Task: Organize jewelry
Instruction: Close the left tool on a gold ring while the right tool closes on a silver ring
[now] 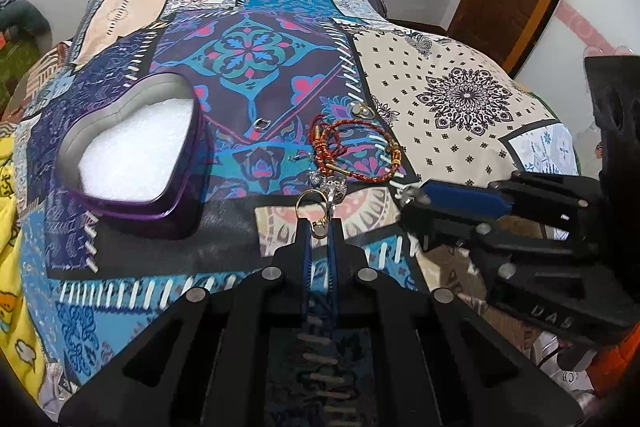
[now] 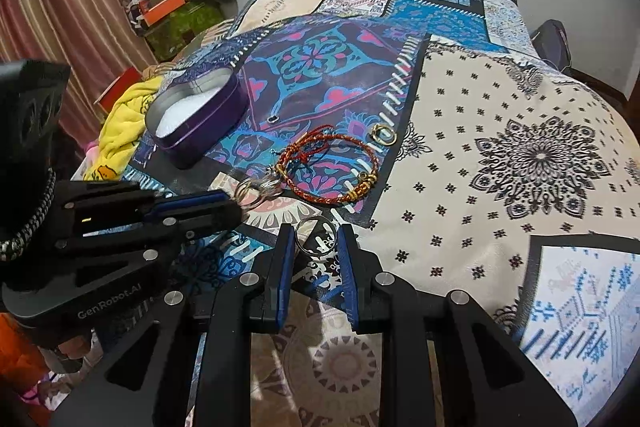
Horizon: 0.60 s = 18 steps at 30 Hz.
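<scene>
Two grippers work over the patchwork bedspread (image 2: pixel 480 155). The left gripper (image 1: pixel 319 225) is clenched on a gold ring (image 1: pixel 310 199) hung with clear, glittery charms, low over the spread. The right gripper (image 2: pixel 315 239) stands released around a thin silver ring (image 2: pixel 315 237). Braided red-and-gold bracelets (image 2: pixel 332 167) lie between them and the purple heart-shaped tin (image 2: pixel 196 119), white-lined.

Purple heart tin (image 1: pixel 136 163) w/ white lining, red-gold bracelets (image 2: pixel 332 167), blue patchwork bedspread (image 1: pixel 256 59)
</scene>
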Tool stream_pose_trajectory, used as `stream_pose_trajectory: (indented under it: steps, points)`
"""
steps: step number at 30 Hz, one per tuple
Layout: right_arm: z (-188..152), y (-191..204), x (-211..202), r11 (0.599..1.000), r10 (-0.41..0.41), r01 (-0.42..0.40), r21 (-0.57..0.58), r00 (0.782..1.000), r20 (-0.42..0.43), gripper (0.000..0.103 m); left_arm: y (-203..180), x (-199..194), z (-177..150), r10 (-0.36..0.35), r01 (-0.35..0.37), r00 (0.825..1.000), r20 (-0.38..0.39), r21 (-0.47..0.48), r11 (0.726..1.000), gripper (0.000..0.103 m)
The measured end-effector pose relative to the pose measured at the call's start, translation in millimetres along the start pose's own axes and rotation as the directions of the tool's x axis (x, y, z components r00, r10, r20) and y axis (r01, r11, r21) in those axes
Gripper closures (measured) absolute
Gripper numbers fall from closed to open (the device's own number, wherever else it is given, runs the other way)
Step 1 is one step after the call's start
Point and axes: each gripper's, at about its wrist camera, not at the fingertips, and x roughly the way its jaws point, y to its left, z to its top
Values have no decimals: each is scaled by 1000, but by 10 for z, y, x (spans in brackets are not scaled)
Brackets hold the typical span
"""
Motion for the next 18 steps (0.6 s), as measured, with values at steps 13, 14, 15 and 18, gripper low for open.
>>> stream_pose_trajectory:
  steps: [13,14,15,18]
  points:
    - [77,191,-232,1000,-9,10,-17,998,62,83,78,-480,-76,33,-31,996,80,-25,999,98]
    - [92,208,-245,1000,-7,9,-18,998,67,83,80,-510,-68,34,-32,996,88,-26,999,98]
    - [110,231,-261,1000,-8,10,-21,997,74,83,83,-553,-61,37,-35,994,99,-27,999,98]
    - [175,282,-308,1000,-7,9,-28,995,95,83,98,-670,-43,45,-41,990,132,-33,999,98]
